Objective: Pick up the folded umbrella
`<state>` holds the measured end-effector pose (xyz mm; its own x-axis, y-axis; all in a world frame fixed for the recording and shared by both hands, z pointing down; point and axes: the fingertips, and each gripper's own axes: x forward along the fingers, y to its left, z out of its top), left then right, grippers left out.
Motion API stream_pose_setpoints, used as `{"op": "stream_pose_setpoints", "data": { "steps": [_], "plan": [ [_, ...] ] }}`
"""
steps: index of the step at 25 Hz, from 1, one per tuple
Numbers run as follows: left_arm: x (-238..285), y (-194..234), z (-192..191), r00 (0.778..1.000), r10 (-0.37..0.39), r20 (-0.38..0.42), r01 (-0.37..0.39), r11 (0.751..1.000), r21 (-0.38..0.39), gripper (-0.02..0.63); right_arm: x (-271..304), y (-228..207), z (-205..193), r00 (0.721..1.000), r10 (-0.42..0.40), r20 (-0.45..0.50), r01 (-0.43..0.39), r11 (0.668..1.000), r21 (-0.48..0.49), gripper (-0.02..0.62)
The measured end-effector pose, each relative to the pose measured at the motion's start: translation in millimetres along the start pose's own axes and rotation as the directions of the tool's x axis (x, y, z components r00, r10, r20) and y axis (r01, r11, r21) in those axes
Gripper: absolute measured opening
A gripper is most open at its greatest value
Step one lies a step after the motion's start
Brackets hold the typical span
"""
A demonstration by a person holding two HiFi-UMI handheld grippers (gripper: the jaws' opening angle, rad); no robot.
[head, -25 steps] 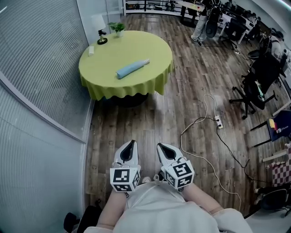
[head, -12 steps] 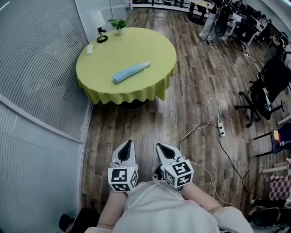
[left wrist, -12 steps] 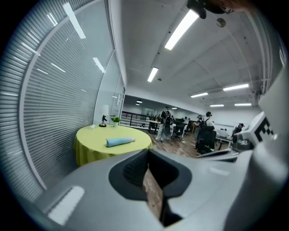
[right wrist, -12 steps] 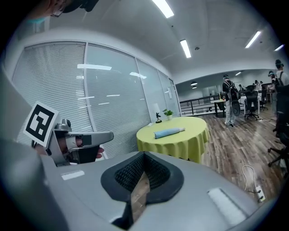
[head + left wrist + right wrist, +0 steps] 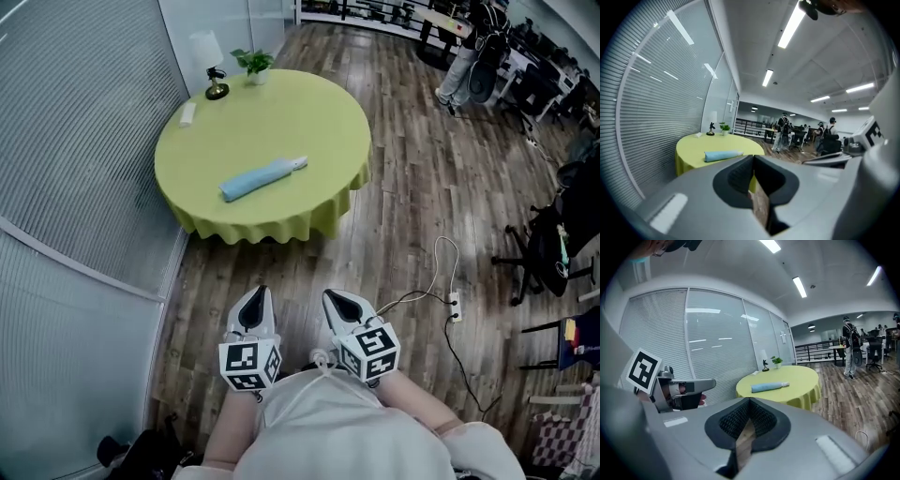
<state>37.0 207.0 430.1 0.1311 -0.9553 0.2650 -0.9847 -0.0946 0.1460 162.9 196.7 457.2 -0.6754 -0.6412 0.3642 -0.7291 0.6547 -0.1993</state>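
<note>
A light blue folded umbrella (image 5: 262, 177) lies on a round table with a yellow-green cloth (image 5: 309, 112), far ahead of me; it also shows as the umbrella (image 5: 723, 155) in the left gripper view and the umbrella (image 5: 769, 386) in the right gripper view. My left gripper (image 5: 257, 297) and right gripper (image 5: 339, 301) are held side by side close to my body, over the wooden floor and well short of the table. Both are shut with nothing between the jaws.
On the table's far edge stand a small potted plant (image 5: 255, 64), a white lamp (image 5: 210, 62) and a small white object (image 5: 187, 113). A glass wall with blinds (image 5: 75, 159) runs along the left. A power strip with cables (image 5: 455, 305) lies on the floor at right; office chairs (image 5: 553, 253) and people (image 5: 461, 66) stand beyond.
The table and umbrella have come nearer and lower in the head view as I walk toward them. Both grippers keep the same shut pose in front of me.
</note>
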Motion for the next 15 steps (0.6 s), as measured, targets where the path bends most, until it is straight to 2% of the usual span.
{"op": "stream_pose_setpoints", "data": {
  "steps": [7, 11, 15],
  "plan": [
    [64, -22, 17, 1.0, 0.024, -0.001, -0.024, 1.0, -0.021, 0.006, 22, -71, 36, 1.0, 0.016, 0.015, -0.016, 1.0, -0.005, 0.0],
    [96, -18, 22, 0.999, 0.033, -0.015, -0.033, 0.999, 0.002, 0.007, 44, -99, 48, 1.0, 0.008, 0.023, -0.008, 1.0, -0.006, 0.0],
    [134, -5, 22, 0.999, 0.011, -0.041, -0.01, 1.0, 0.023, 0.007, 72, -124, 56, 0.999, -0.023, 0.033, 0.023, 1.0, 0.003, 0.0]
  ]
}}
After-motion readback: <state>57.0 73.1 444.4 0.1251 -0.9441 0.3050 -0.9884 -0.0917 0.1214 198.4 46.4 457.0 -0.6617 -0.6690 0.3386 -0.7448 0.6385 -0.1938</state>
